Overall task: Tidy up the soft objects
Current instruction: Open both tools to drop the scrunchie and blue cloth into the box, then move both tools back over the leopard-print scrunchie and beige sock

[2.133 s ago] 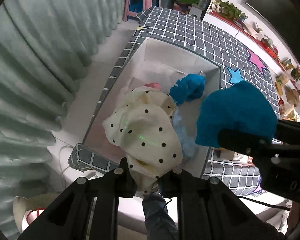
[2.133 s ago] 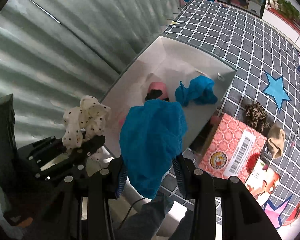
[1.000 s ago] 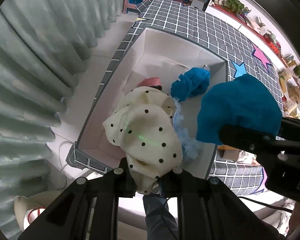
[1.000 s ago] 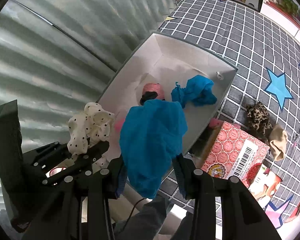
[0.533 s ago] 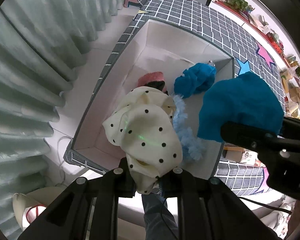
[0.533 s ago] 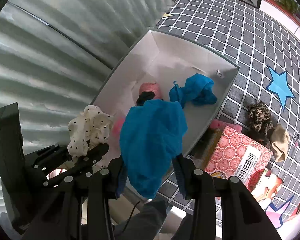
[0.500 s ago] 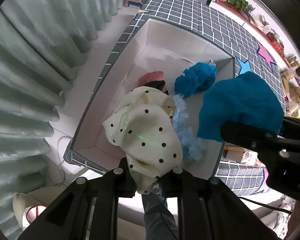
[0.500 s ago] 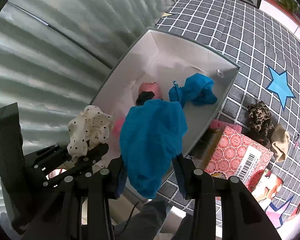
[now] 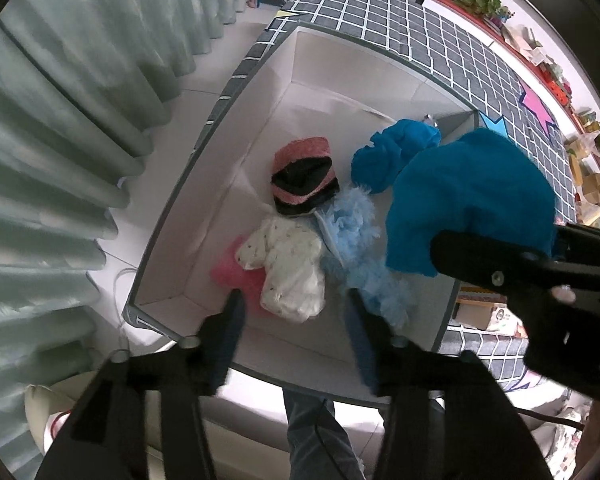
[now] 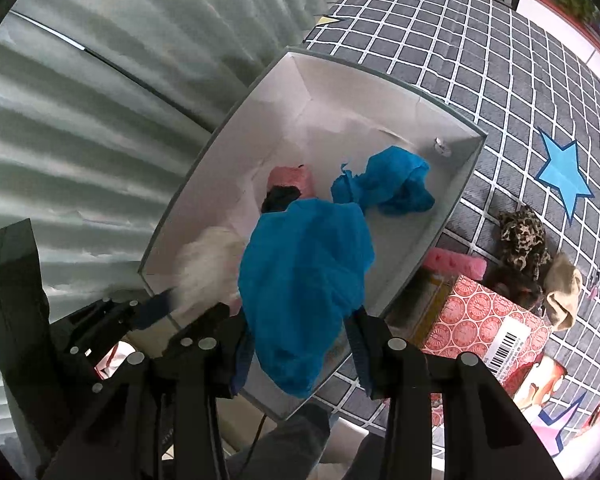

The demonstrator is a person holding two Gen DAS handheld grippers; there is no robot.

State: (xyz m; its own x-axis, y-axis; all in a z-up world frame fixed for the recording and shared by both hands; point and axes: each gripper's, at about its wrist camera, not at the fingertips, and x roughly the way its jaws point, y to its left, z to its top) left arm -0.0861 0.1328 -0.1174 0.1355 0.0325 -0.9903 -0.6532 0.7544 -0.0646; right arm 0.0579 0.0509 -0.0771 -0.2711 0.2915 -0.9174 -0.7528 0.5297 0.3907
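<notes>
Filling most of both views is the white storage box [image 9: 236,184], sitting on a grey grid-patterned mat [image 10: 480,40] beside pale green curtains [image 9: 60,100]. Inside it lie a crumpled blue cloth [image 9: 396,152] toward two o'clock, a pink-and-black knitted piece [image 9: 302,178] near the centre, a fluffy light-blue item [image 9: 360,248] at four o'clock, and a pink piece [image 9: 230,274] at seven o'clock.

What has just changed: the cream polka-dot cloth [image 9: 286,266], pinched in the left gripper [image 9: 294,312] half a second earlier, now lies on the box floor at six o'clock, overlapping the pink piece. The left gripper's jaws are opening and stand apart above the box, nothing between the pads. So that item counts as put away, and this hand looks free to fetch another.

The right gripper [image 10: 300,344] hangs over the near edge of the box with the large blue cloth [image 10: 304,272] bunched between its fingers; its jaws are opening too, yet the fabric is caught there and has not dropped. My guess is that its release is the step in hand.

Outside the box, at three to four o'clock in the right wrist view, wait a patterned red carton [image 10: 488,324], a leopard-print scrunchie [image 10: 524,236], a tan cloth [image 10: 564,296] and a pink sponge-like block [image 10: 456,262], so sorting appears roughly halfway.
</notes>
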